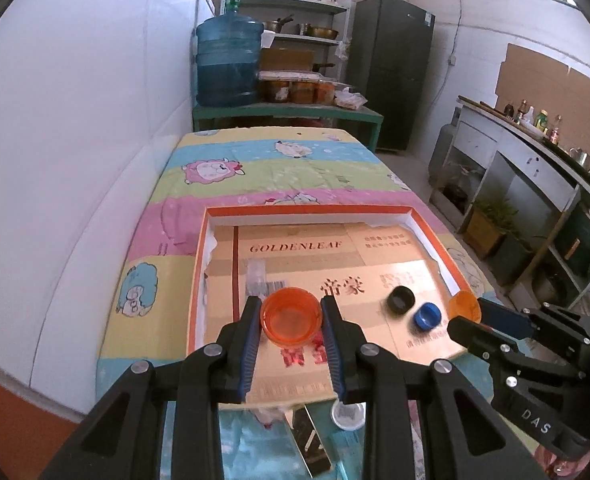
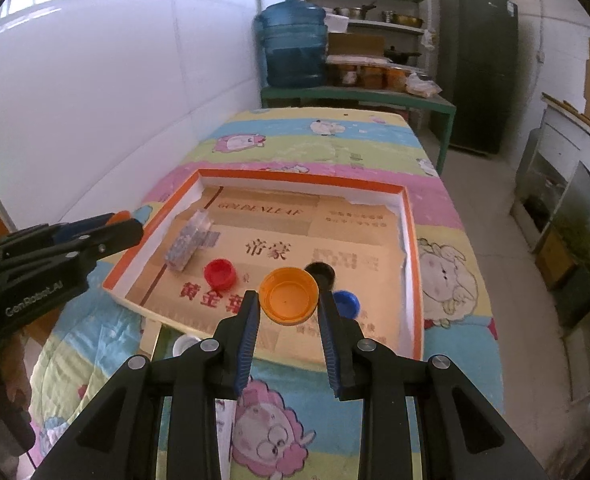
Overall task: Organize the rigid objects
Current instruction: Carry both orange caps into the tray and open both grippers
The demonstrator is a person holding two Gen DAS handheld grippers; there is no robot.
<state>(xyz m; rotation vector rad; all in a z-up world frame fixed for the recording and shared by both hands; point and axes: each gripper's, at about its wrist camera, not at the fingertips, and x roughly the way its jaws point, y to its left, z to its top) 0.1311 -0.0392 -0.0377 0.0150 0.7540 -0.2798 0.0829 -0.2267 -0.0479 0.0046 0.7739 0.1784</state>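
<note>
two caps are being carried at once, one in each gripper, over the orange-rimmed box (image 1: pixel 201 276) lying on the cartoon-sheep quilt (image 1: pixel 231 168).

starting at the left: the left gripper (image 1: pixel 291 318) is clenching a translucent orange cap (image 1: pixel 291 317), open side up, its pads pressing on either side of the rim. it is hanging above the near-left part of the box floor, close to a clear plastic case (image 2: pixel 189 242) that is lying by the left wall. to do this step well, i would say the person should be bringing the cap down level and letting go only once it is sitting on the cardboard, clear of that case, so it is not rolling off on its edge.

moving across the middle, a red cap (image 2: pixel 220 274) is already resting on the box floor, then a black cap (image 1: pixel 401 299) and a blue cap (image 1: pixel 427 316) just beside each other.

on the right, the right gripper (image 2: pixel 289 300) is gripping an opaque orange cap (image 2: pixel 289 295), also open side up, over the near middle, between the red one and the black one. that gap looks like the sensible spot; lowering straight, not sweeping sideways, should be keeping the neighbours from being knocked.

outside the box, a white cap (image 1: pixel 348 415) is lying on the quilt by the near edge, probably waiting its turn.
</note>
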